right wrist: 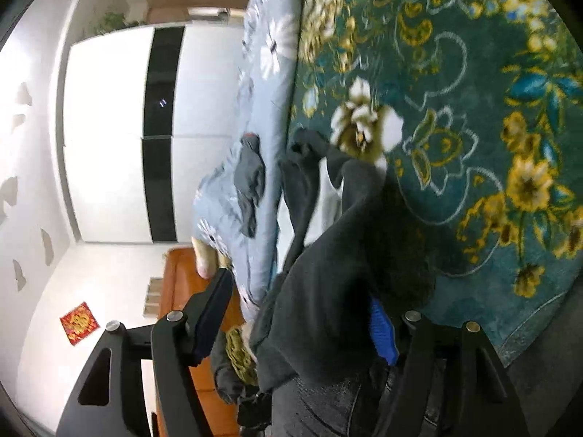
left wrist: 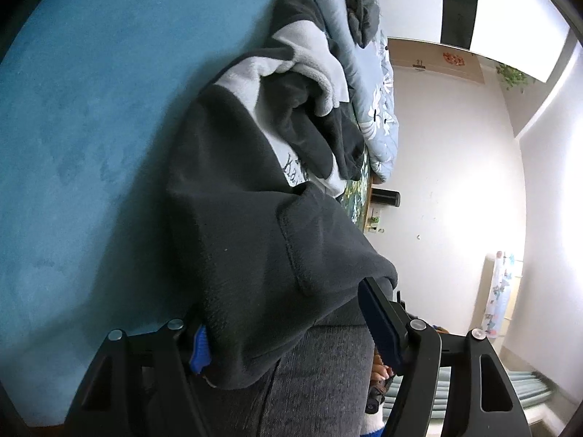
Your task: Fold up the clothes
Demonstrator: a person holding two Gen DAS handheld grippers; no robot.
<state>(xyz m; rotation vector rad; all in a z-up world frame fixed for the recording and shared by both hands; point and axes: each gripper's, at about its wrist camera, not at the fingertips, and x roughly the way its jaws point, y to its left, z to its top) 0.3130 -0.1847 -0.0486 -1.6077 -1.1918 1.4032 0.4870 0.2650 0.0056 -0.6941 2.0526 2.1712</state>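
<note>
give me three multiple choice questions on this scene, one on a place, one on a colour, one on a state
1. The small grey cloth lies on: A the flowered quilt B the floor C a chair
2. The dark fleece garment has a lining that is: A red B white C yellow
3. The left tool is: A shut tight on nothing B open, garment between its fingers C out of view
A, it lies crumpled atop the quilt; B, white shows where the fleece turns back; B, its fingers stand apart around the cloth.

Matt, fuzzy fleece sweatshirt [left wrist: 233, 240] lies on a plush, napped blue blanket [left wrist: 91, 127]; floral carpet [right wrist: 455, 73] looks woolly
</note>
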